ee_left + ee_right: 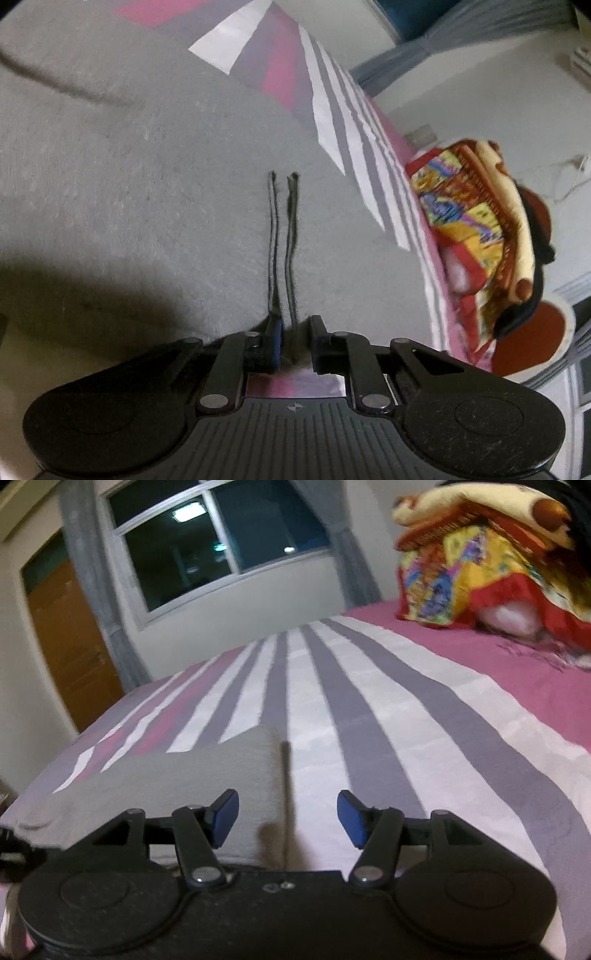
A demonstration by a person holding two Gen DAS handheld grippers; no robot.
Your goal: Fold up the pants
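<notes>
Grey pants (pixel 129 166) with two dark side stripes lie spread flat on the striped bedspread (pixel 369 709).

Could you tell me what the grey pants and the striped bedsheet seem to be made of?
The pants look like soft knit cotton or fleece, matte: a fuzzy, heathered surface with a dark drawstring. The bedsheet looks like thin woven cotton or a blend, matte, its printed grey, white and pink stripes lying flat with fine wrinkles. The fibre itself cannot be told.
</notes>
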